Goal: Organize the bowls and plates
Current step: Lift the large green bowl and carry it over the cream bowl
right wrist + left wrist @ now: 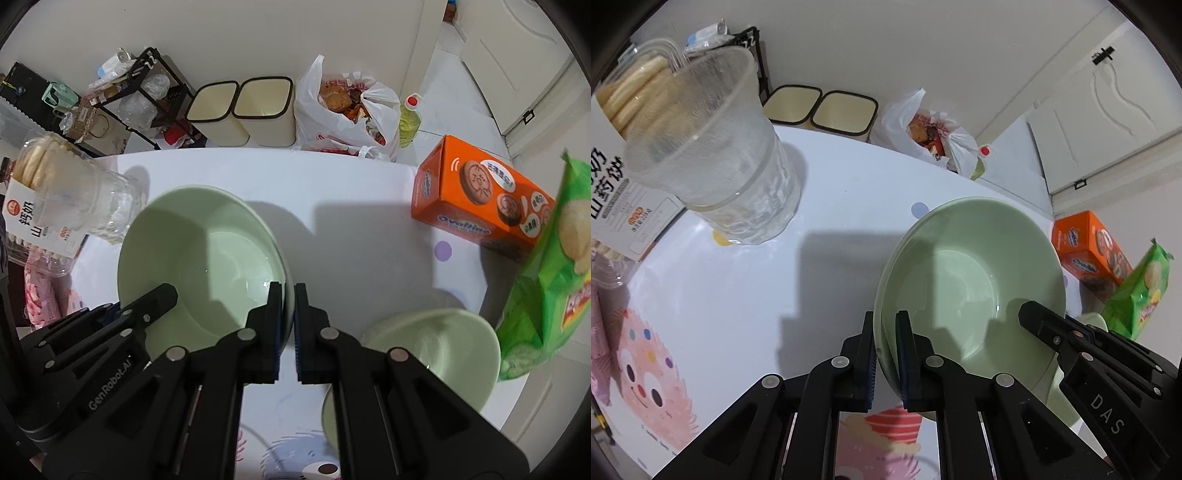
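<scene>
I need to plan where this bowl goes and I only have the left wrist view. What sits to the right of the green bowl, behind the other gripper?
Observer: A second green bowl lies upside down on the table.
Operator: Is the right gripper really clamped on my bowl?
Observer: Yes, the right gripper pinches the upright bowl at its rim.
Operator: Anything beyond the orange box?
Observer: The orange box stands by a cooking-oil bottle on the floor.
</scene>
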A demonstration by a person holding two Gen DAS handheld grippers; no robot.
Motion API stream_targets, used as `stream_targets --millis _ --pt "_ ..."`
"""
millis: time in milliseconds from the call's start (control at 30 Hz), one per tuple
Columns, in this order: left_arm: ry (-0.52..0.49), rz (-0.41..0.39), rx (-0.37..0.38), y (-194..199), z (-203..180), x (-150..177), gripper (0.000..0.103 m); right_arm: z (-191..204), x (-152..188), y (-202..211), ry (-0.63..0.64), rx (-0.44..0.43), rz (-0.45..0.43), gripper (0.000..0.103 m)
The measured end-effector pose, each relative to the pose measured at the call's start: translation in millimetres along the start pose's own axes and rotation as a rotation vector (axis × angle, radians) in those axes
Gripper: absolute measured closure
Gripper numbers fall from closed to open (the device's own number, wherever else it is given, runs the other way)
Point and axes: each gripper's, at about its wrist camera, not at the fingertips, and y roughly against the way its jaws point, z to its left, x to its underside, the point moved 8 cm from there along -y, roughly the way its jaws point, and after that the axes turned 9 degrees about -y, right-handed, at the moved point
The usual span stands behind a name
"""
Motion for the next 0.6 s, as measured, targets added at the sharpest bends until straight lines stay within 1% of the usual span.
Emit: stream_targets --millis 333,467,600 --pt "-0.053 -0.044 -0.015 41 -8 28 0.095 3 28 35 -0.025 -0.01 -0.053 0.096" --pt "-0.067 -0.05 -0.009 58 -15 47 0.095 3 45 54 -0.036 -0.01 -0.081 0.096" --pt "-0.103 -0.049 -0.006 75 -25 73 0.094 1 70 71 -0.051 -0.003 -0.096 0.096"
